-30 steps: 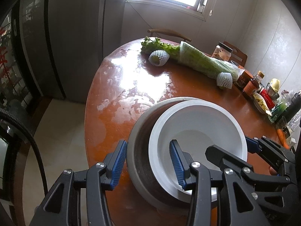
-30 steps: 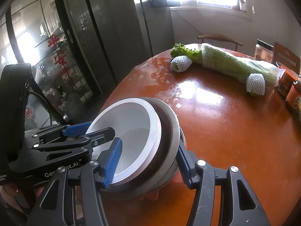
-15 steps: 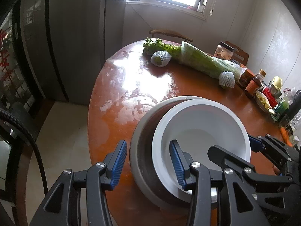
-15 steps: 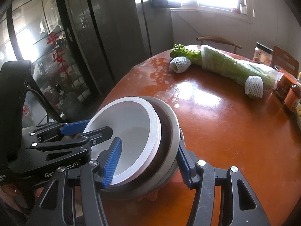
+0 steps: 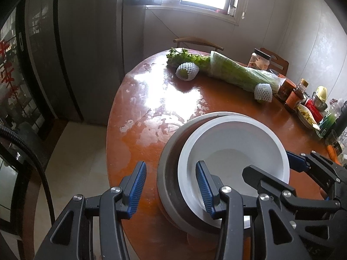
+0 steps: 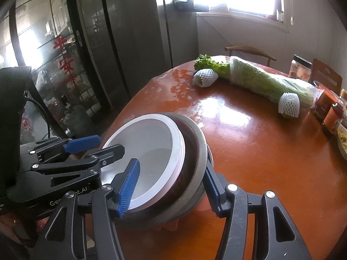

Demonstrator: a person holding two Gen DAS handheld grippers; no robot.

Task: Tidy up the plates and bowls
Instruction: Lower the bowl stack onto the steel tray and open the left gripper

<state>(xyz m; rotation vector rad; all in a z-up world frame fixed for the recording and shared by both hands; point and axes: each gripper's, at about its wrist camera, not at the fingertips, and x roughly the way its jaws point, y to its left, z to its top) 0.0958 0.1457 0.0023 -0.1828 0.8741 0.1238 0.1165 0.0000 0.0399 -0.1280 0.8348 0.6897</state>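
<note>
left tool (image 5: pixel 170 185): clamps stack rim | right tool (image 6: pixel 171 189): clamps stack | white bowl (image 5: pixel 234 149) in grey bowl (image 5: pixel 168 169)

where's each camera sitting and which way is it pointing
Left wrist: rides on the left gripper, angled down over the stacked bowls toward the window; its own blue fingers straddle the stack's rim, and the right gripper shows at lower right.
Right wrist: rides on the right gripper, same downward slant; its fingers straddle the stack's opposite rim, left gripper at lower left.
Both share the white bowl nested in the grey bowl, the orange table and the bagged greens.
</note>
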